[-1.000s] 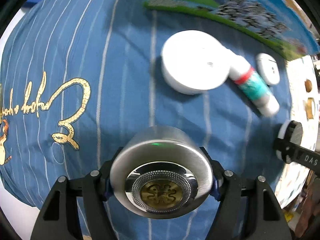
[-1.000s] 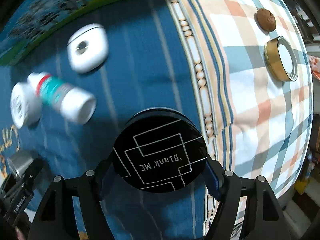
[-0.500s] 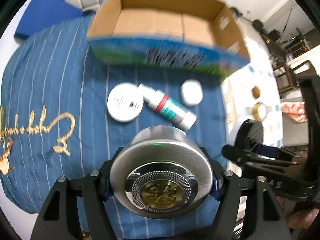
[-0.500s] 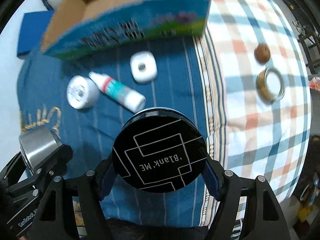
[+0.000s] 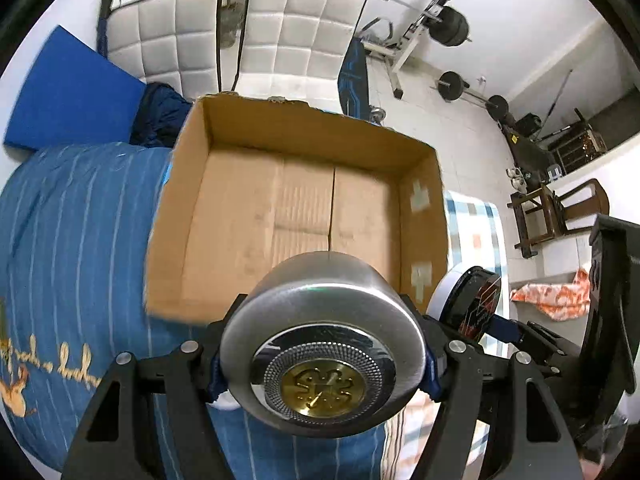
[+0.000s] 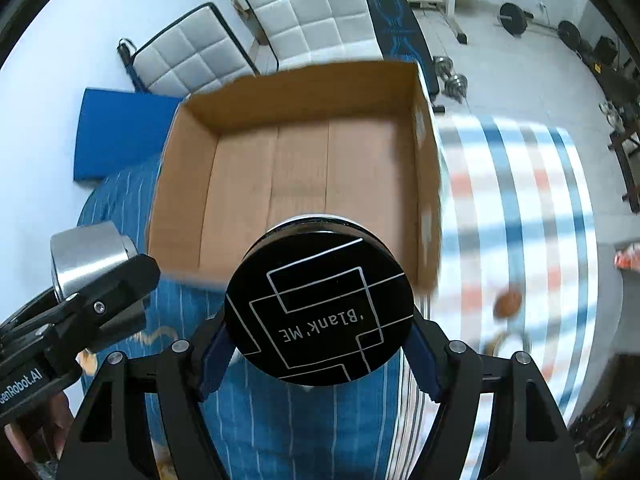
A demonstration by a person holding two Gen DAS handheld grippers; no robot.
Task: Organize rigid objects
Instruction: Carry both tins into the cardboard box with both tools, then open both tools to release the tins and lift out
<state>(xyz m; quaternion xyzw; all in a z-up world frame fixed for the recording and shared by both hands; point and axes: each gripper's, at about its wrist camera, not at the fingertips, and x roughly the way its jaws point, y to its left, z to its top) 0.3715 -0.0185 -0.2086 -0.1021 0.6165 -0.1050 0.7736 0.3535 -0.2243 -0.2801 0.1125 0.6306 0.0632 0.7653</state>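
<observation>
My left gripper (image 5: 324, 360) is shut on a silver round tin (image 5: 324, 320) with a gold emblem on its face. It holds the tin in the air just before the near wall of an open cardboard box (image 5: 296, 208). My right gripper (image 6: 320, 336) is shut on a black round case (image 6: 320, 312) marked "Blank ME", also raised before the box (image 6: 304, 168). The box floor is bare. The black case also shows in the left wrist view (image 5: 476, 300), and the silver tin in the right wrist view (image 6: 88, 252).
The box rests on a blue striped cloth (image 5: 72, 216) beside a checked cloth (image 6: 520, 208). A small brown object (image 6: 507, 304) lies on the checked cloth. White padded chairs (image 5: 280, 36) and gym weights (image 5: 448, 24) stand behind.
Both grippers have lifted and swung toward the box with their loads. The white jar, bottle and white case on the blue cloth have dropped out of view.
</observation>
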